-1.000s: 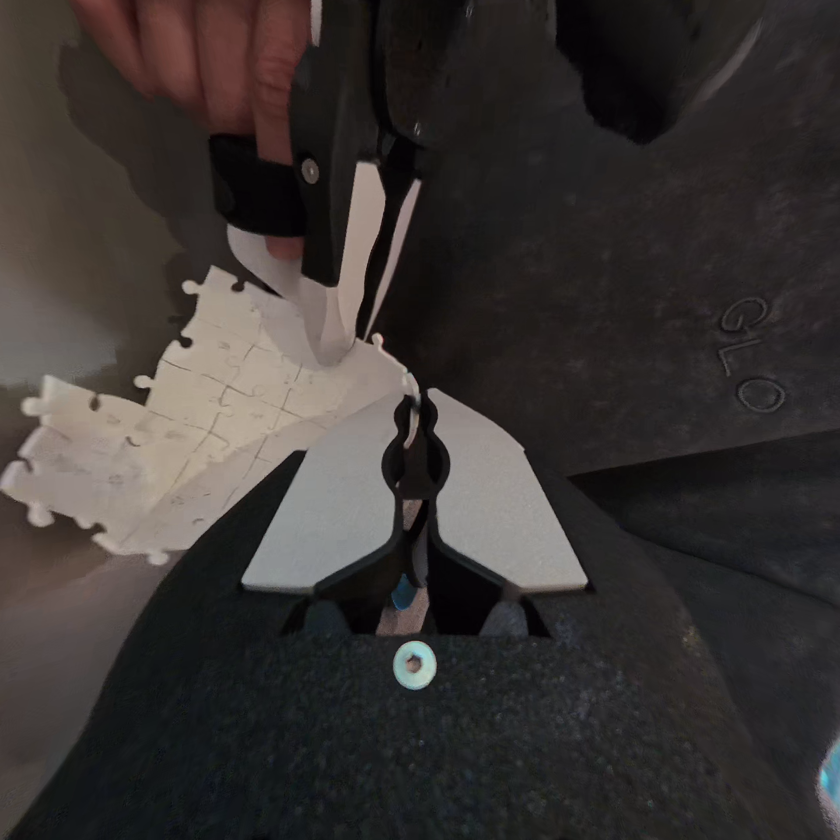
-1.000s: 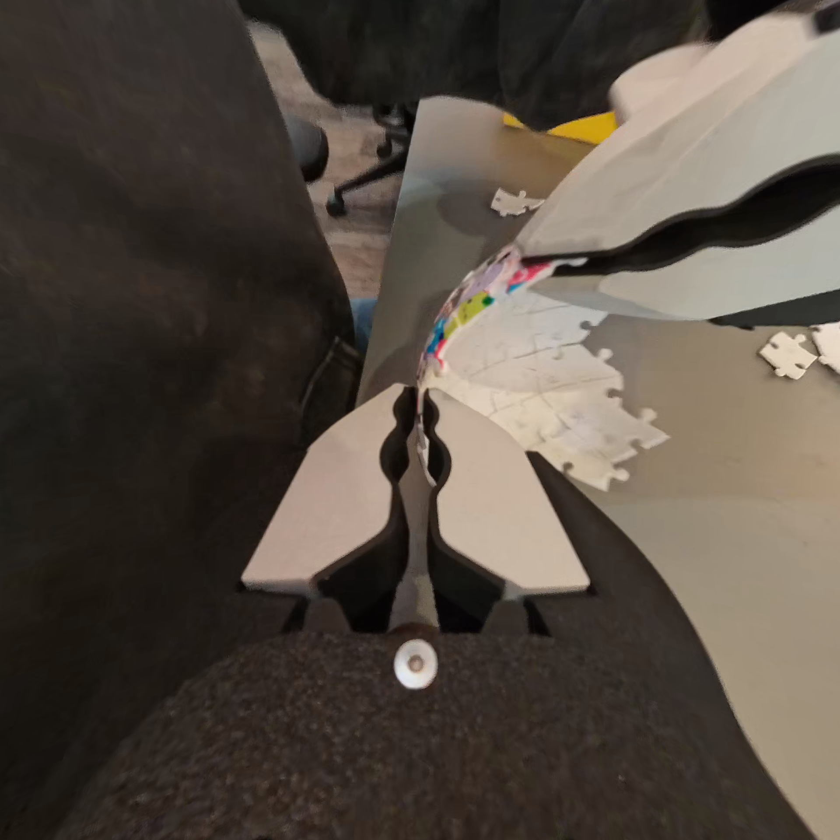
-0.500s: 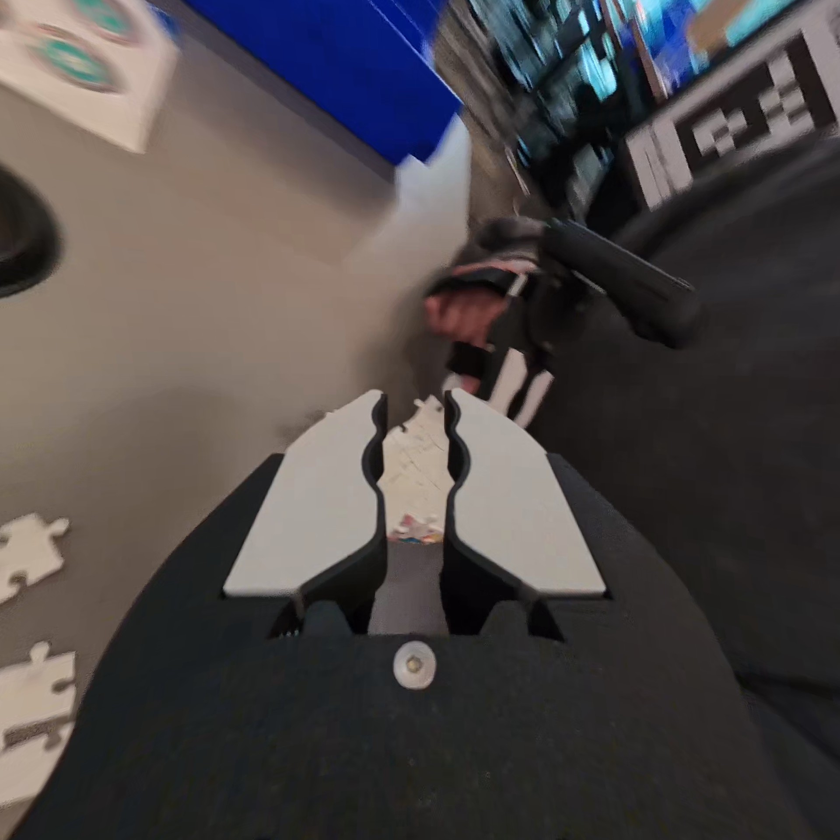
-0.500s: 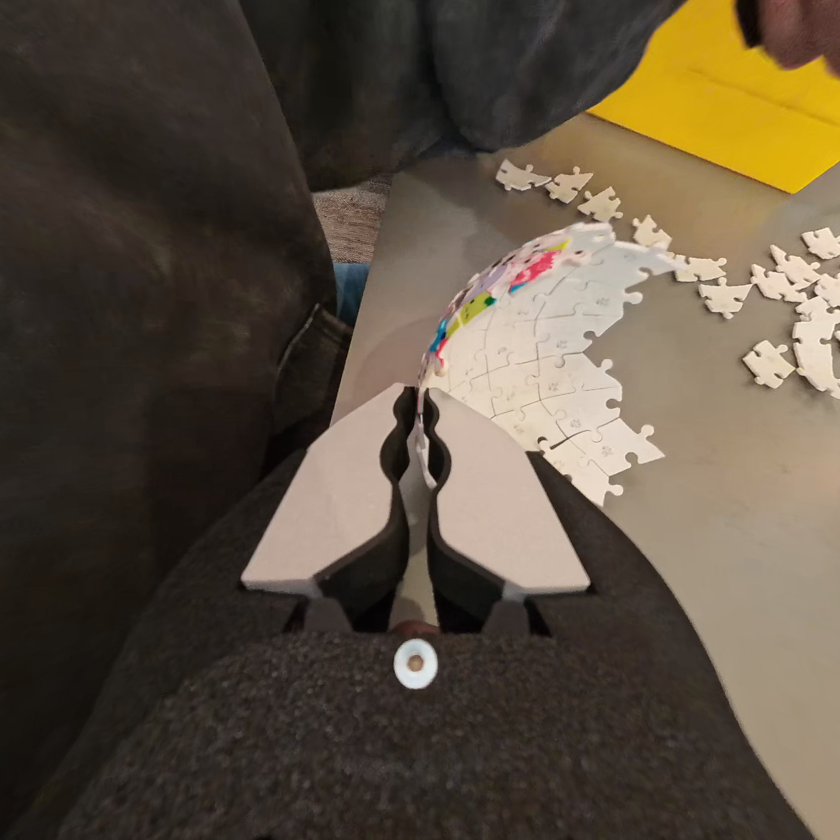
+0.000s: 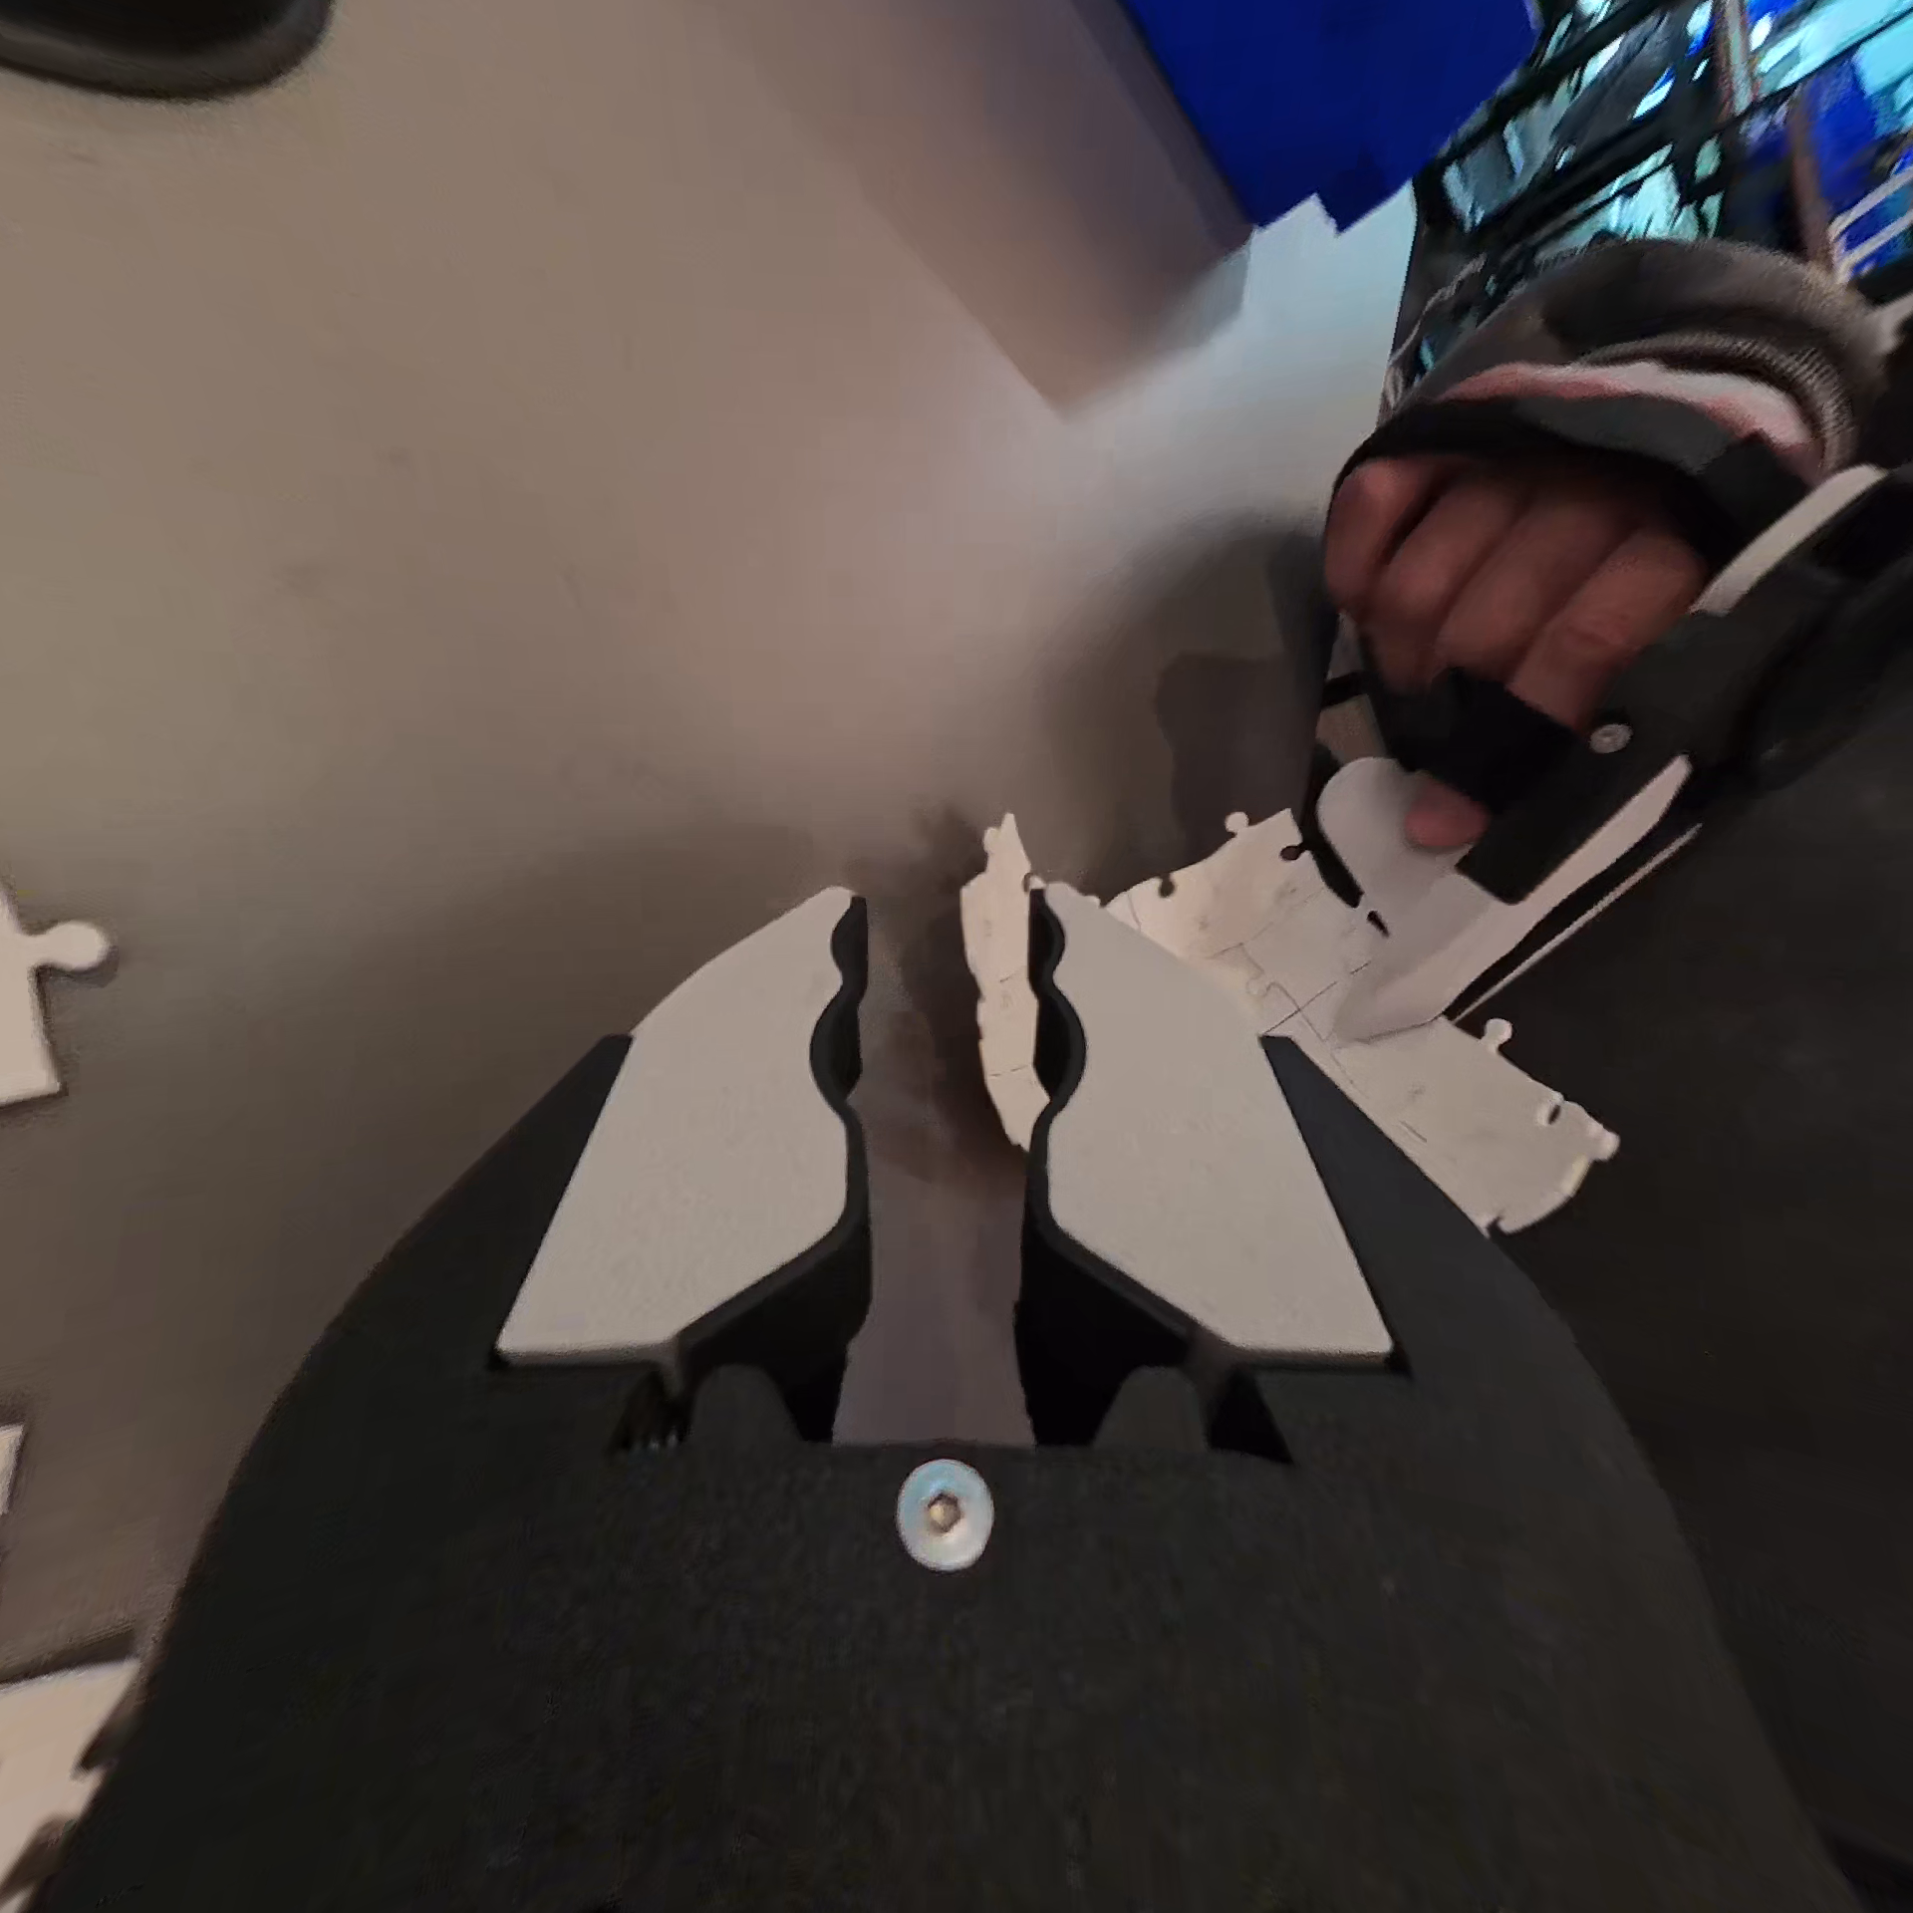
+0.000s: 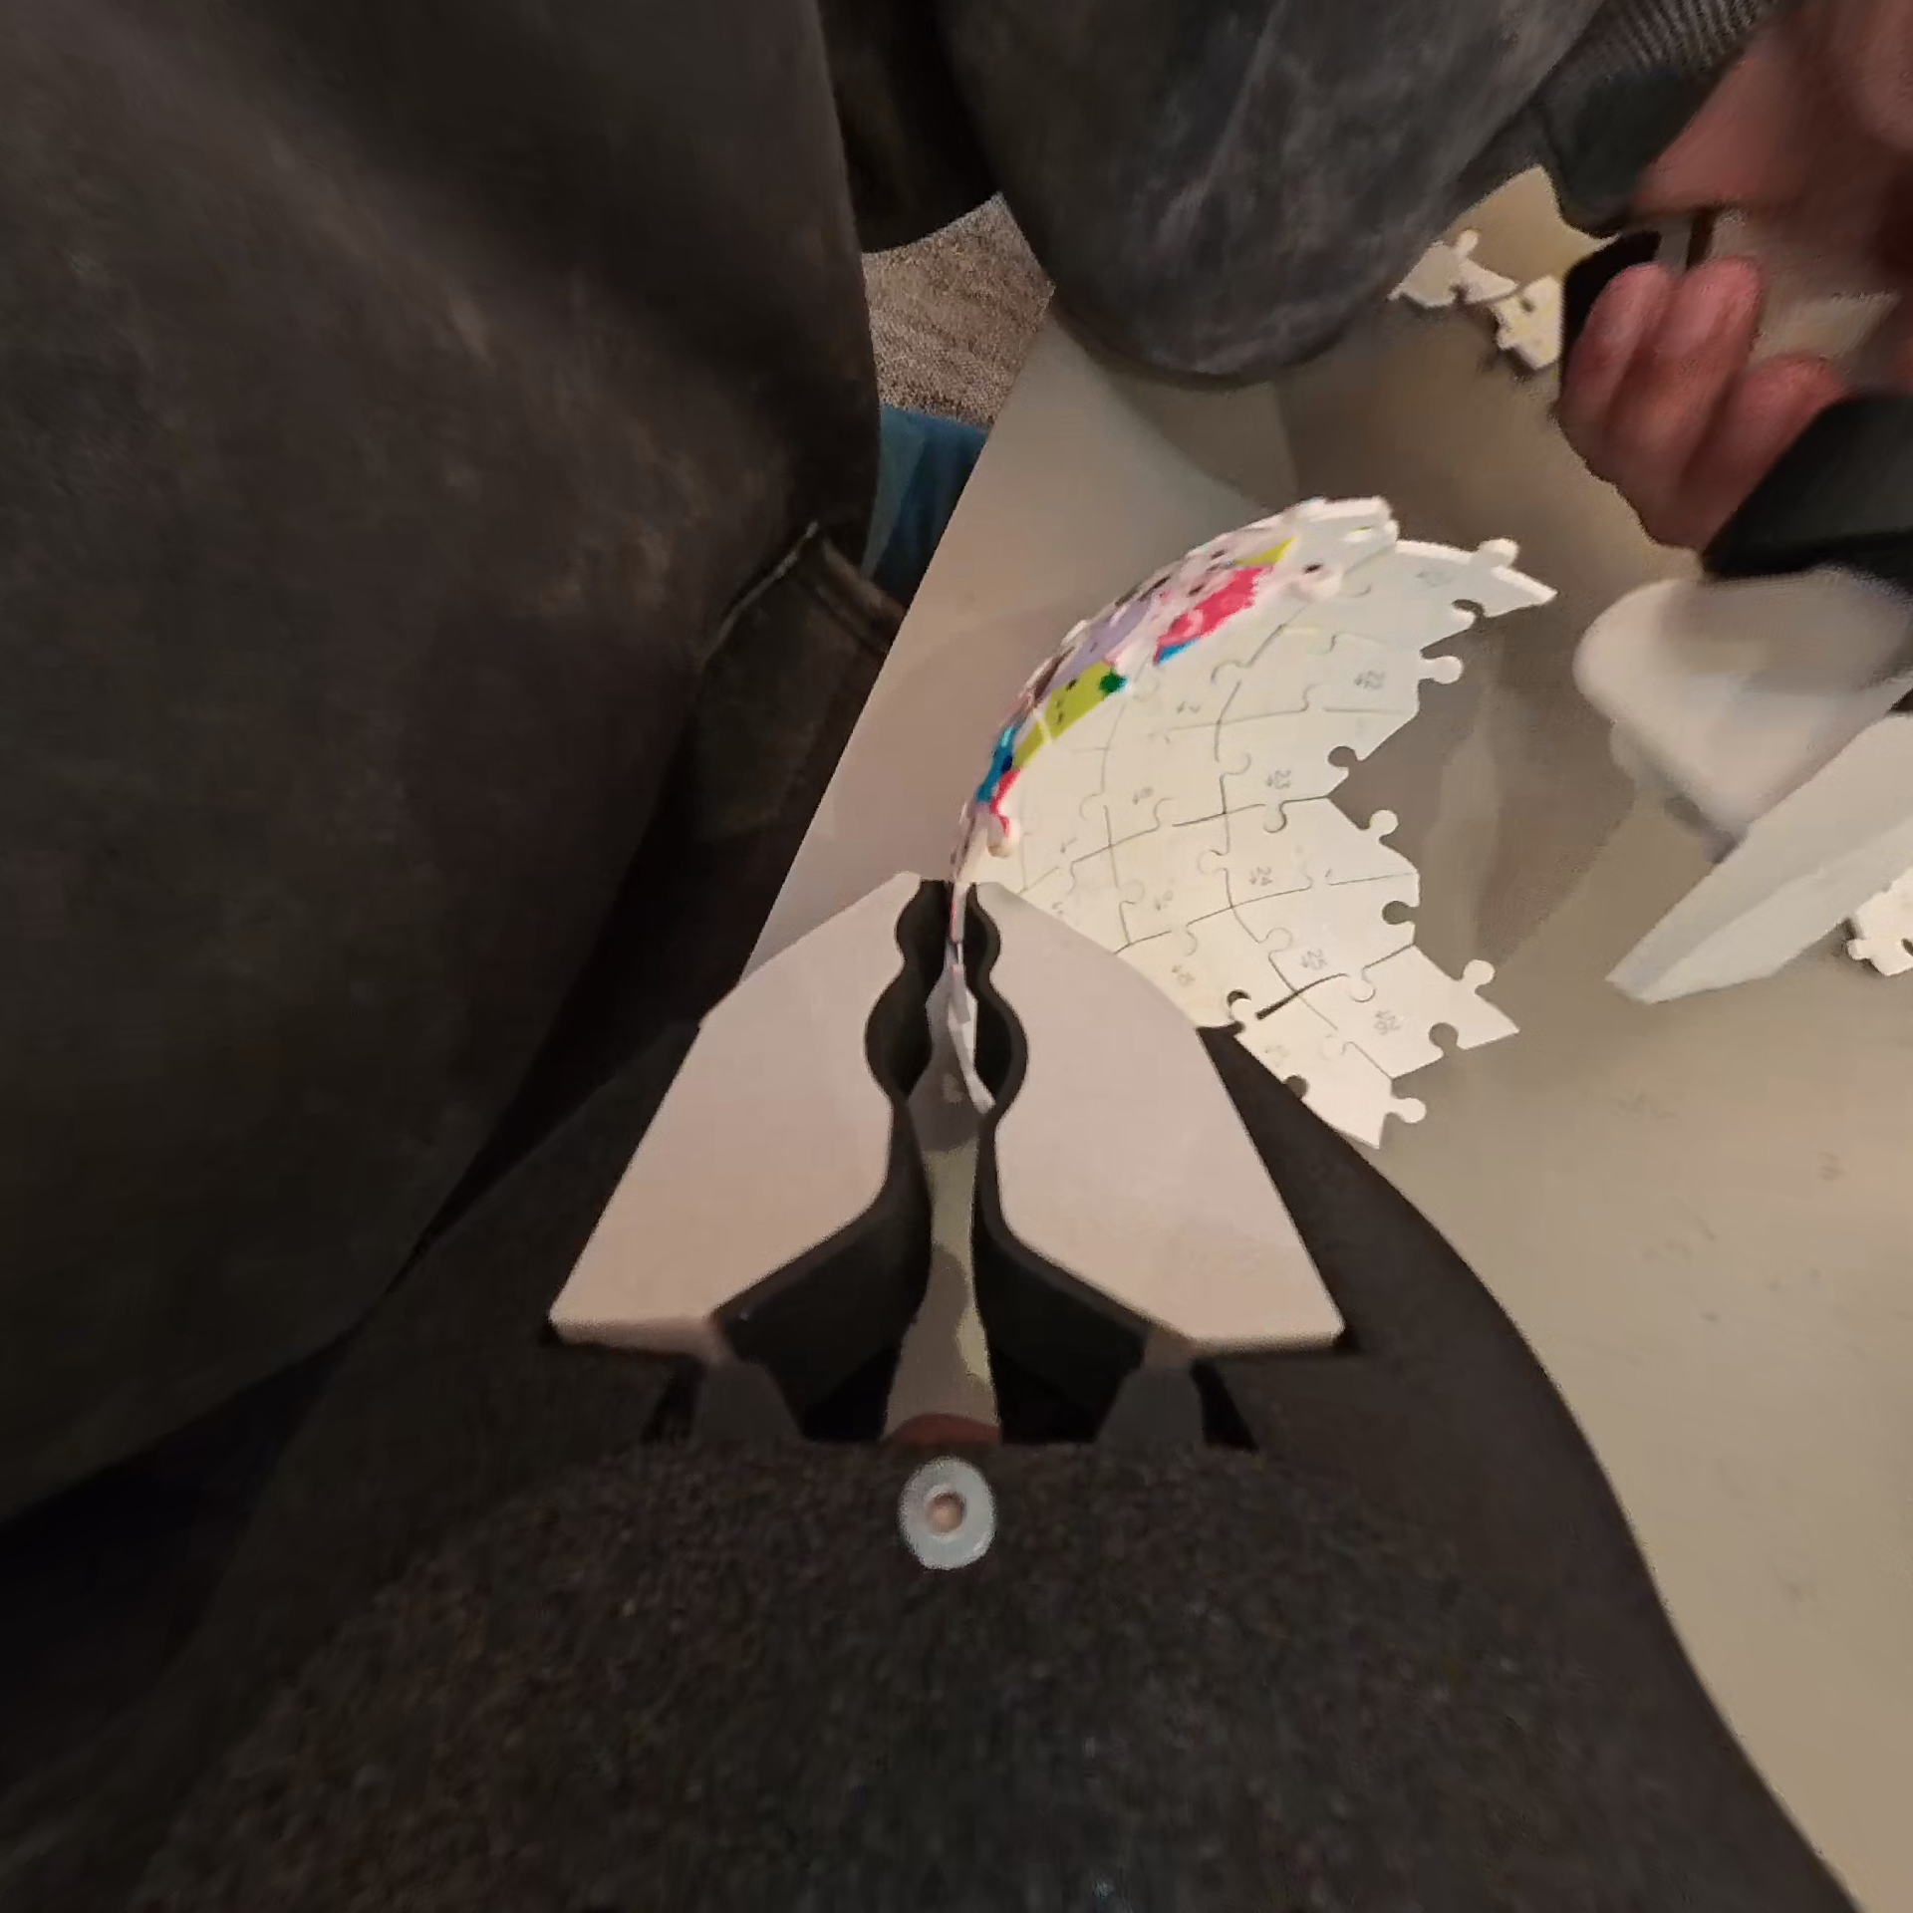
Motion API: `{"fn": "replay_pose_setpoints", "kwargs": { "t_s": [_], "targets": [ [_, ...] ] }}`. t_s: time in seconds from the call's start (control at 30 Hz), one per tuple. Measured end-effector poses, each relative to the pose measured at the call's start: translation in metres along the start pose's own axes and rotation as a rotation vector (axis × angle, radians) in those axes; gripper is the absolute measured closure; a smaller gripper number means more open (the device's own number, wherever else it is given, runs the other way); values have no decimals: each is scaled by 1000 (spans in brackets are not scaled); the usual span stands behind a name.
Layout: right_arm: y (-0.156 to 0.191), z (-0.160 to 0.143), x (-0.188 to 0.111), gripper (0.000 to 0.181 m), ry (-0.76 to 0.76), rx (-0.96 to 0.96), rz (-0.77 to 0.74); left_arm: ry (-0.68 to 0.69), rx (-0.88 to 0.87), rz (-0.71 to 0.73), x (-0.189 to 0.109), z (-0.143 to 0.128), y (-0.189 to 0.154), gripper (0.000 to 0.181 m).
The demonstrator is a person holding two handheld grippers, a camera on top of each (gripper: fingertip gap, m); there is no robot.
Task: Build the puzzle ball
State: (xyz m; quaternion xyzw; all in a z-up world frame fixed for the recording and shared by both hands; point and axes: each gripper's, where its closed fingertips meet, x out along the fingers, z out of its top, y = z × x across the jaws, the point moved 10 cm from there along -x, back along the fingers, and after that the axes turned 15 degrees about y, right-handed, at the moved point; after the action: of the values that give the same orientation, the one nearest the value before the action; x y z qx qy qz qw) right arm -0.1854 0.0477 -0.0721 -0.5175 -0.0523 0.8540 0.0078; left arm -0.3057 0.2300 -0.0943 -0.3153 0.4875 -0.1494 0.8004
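The part-built puzzle ball [image 6: 1242,828] is a curved shell of joined pieces, white inside and coloured outside, held over the grey table [image 6: 1656,1346]. My right gripper [image 6: 950,901] is shut on the shell's near edge. In the left wrist view the right gripper [image 5: 1366,1020] pinches the shell [image 5: 1242,932] from the right. My left gripper [image 5: 942,911] is open and empty. The shell's edge shows in the gap close to its right finger [image 5: 1139,1139]; I cannot tell if they touch. The left gripper [image 6: 1615,828] shows blurred at the right of the right wrist view.
Loose white puzzle pieces lie on the table at the left [image 5: 31,1004], at the far right corner [image 6: 1511,311] and under the left gripper [image 6: 1884,932]. A person's dark clothing [image 6: 362,621] fills the left of the right wrist view. A blue panel [image 5: 1294,93] stands beyond the table. Left tips to right tips: about 15 centimeters. From either gripper's tips it is about 35 centimeters to the blue panel [image 5: 1294,93].
My left gripper let go of the shell's edge, opened, swung away over the table and has come back beside the shell. My right gripper has stayed shut on the shell.
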Motion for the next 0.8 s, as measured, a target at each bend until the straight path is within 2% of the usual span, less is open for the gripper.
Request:
{"fn": "replay_pose_setpoints", "kwargs": {
  "t_s": [0.2, 0.27, 0.43, 0.8],
  "targets": [
    [-3, -1, 0, 179, 25, -25, -7, 177, 17, 19, 19, 7, 4, 151],
    [-3, -1, 0, 179, 31, -38, -12, 186, 20, 10, 22, 8, 6, 155],
    [-7, -1, -1, 179, 38, -50, 2, 203, 57, -24, 26, 8, 4, 178],
    [-14, -3, -3, 179, 27, -33, 42, 205, 114, 23, 22, 5, 0, 179]
  ]
}}
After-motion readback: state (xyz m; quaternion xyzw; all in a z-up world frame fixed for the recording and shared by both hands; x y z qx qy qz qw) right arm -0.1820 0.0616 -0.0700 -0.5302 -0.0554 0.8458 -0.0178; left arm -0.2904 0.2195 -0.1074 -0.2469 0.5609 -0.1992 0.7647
